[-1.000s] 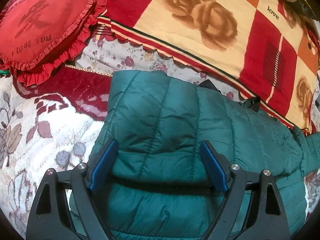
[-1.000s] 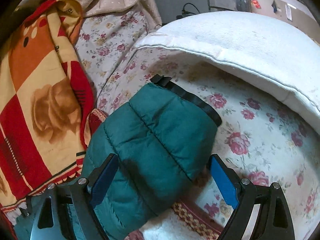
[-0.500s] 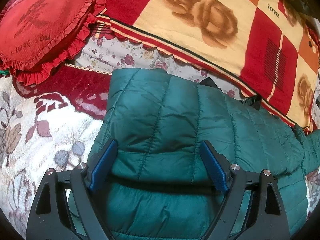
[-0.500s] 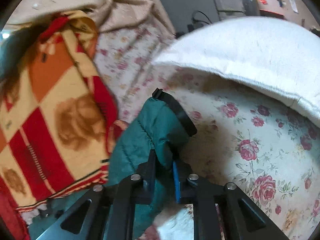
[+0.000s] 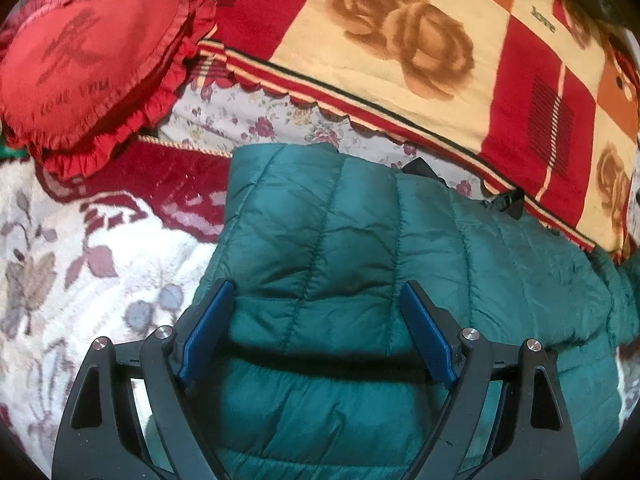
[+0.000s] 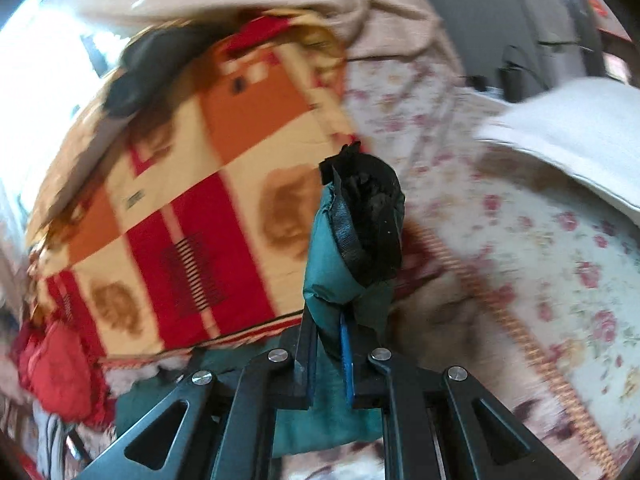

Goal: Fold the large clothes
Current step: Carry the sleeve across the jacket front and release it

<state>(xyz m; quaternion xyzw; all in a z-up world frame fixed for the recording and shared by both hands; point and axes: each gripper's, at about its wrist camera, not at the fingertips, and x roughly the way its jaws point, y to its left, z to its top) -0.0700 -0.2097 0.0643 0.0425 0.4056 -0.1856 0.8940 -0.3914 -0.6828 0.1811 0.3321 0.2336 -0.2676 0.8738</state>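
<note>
While I watch both wrist feeds, this is what I have, nearest first:

Right hand-held gripper (image 6: 329, 360): I see it clamped on the sleeve (image 6: 348, 280) of the jacket, jaws nearly together, cloth between the blue pads.
Sleeve: raised off the bed, its black cuff (image 6: 366, 220) standing above the fingers.
Left hand-held gripper (image 5: 316, 332): jaws spread wide, poised over the jacket's quilted body; I cannot tell whether the pads touch it.
Jacket (image 5: 360, 248): green, padded, spread on the bed across the white floral blanket (image 5: 80, 256).
Heart cushion (image 5: 88, 60): red, frilled, beyond the jacket to the left.
Rose blanket (image 5: 400, 40): red, cream and orange checks, farthest back.
</note>
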